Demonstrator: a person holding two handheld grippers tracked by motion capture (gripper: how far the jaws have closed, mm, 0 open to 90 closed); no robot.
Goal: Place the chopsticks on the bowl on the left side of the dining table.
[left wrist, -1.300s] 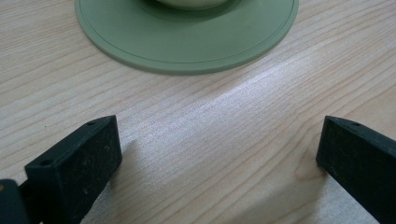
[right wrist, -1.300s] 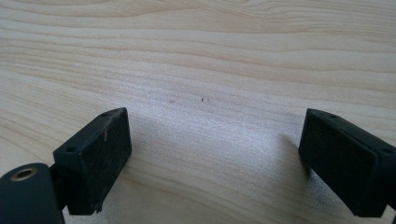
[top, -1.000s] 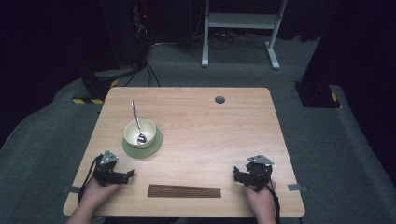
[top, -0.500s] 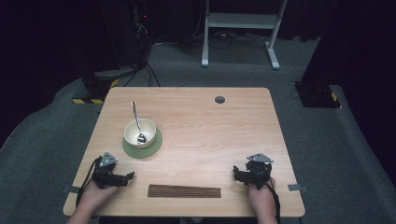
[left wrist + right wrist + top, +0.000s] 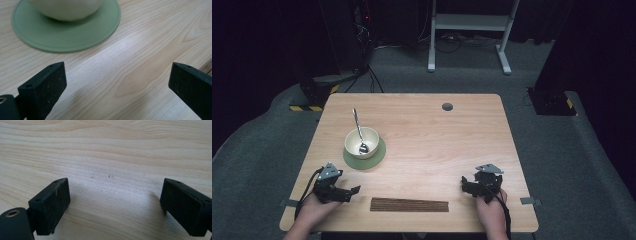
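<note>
A cream bowl (image 5: 361,140) with a metal spoon (image 5: 357,129) leaning in it stands on a round green coaster (image 5: 373,159) at the table's left. A dark wooden strip (image 5: 409,205) lies flat near the front edge, between the two hands. My left gripper (image 5: 352,192) rests on the table at the front left, open, jaws pointing right toward the strip. In the left gripper view the open left gripper (image 5: 116,72) frames bare wood, with the coaster (image 5: 67,32) and bowl (image 5: 65,8) beyond. My right gripper (image 5: 465,185) sits at the front right, and the open right gripper (image 5: 115,187) holds nothing.
The wooden table (image 5: 437,145) has a round grey cable port (image 5: 447,106) near its far edge. Grey carpet surrounds it, with a white desk frame (image 5: 467,22) and dark equipment behind. A sliver of the dark strip (image 5: 208,67) shows at the right edge of the left gripper view.
My left gripper has slid a little toward the front edge of the table. The right gripper has stayed almost still, and both remain open.
</note>
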